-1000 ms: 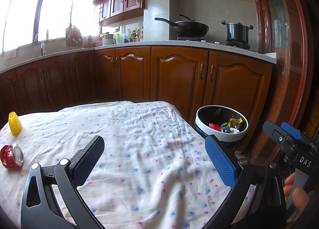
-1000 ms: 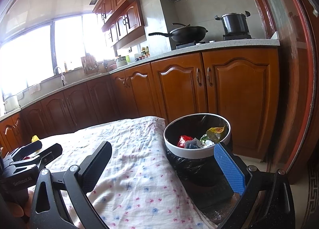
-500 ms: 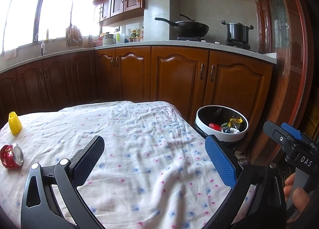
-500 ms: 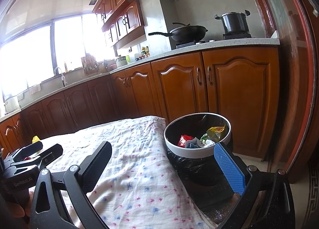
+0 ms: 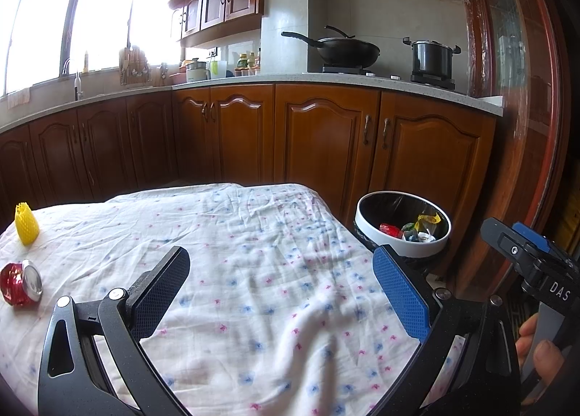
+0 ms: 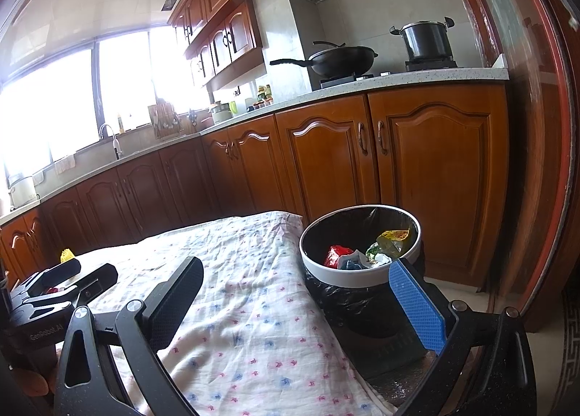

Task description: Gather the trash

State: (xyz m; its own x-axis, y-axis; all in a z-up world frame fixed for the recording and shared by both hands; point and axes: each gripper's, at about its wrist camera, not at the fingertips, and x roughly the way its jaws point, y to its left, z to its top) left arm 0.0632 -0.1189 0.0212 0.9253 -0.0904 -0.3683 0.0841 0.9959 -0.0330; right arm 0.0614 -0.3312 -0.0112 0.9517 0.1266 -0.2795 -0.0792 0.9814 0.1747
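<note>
Nothing has moved: both grippers, left gripper (image 5: 279,287) and right gripper (image 6: 301,302), stay spread and empty, red can (image 5: 20,288) uncollected.

Daylight floods in through the windows (image 5: 72,24) far left of each hand-held gripper, blown out to pure white with glare haloing the frames. The cabinets (image 6: 380,162) ahead are evenly lit and sharp. Fisheye bending curves the edges, corners fall dark, and soft shadows crease the cloth (image 5: 272,271).
</note>
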